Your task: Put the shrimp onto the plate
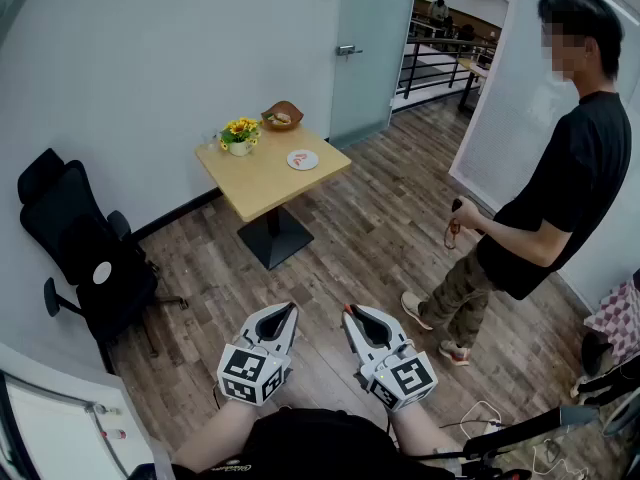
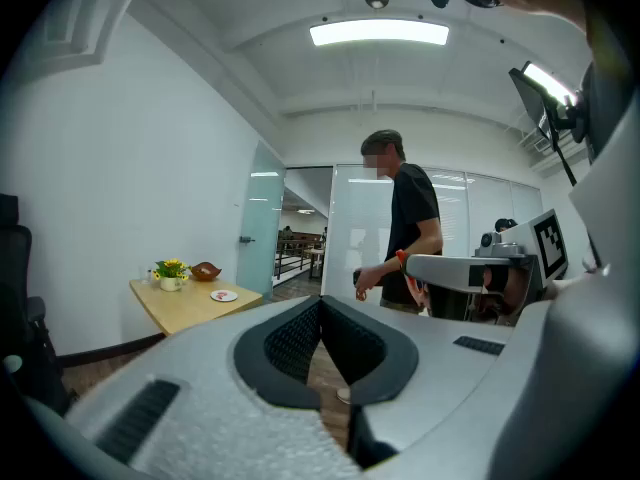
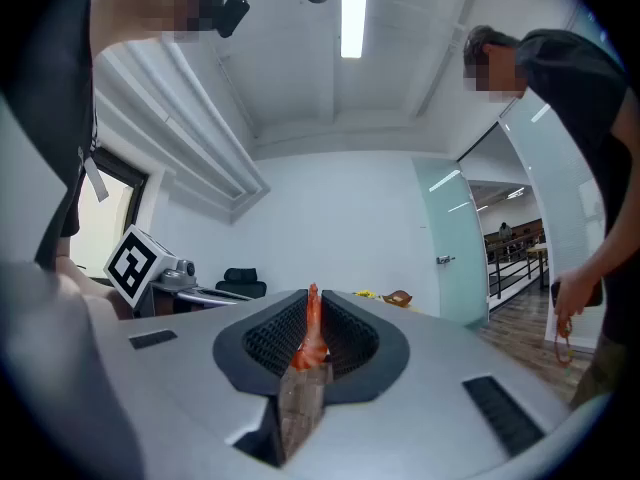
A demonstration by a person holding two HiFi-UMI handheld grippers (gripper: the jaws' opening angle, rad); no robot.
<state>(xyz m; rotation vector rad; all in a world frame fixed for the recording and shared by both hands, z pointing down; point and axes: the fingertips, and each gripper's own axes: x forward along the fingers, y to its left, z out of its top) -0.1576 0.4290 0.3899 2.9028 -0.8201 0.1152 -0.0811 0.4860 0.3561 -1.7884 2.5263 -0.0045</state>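
Carrying the shrimp looks like the step in hand here: the right gripper is clamped on it, with an orange bit poking out past the tips. The left gripper is closed up with nothing in it. Both hang low over the wood floor, well apart from the desk across the room, where the white plate sits near the front corner. Next move, I'd guess, is walking over, lining up above the plate and letting go.

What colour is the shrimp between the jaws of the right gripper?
Orange-red. The shrimp shows best in the right gripper view.
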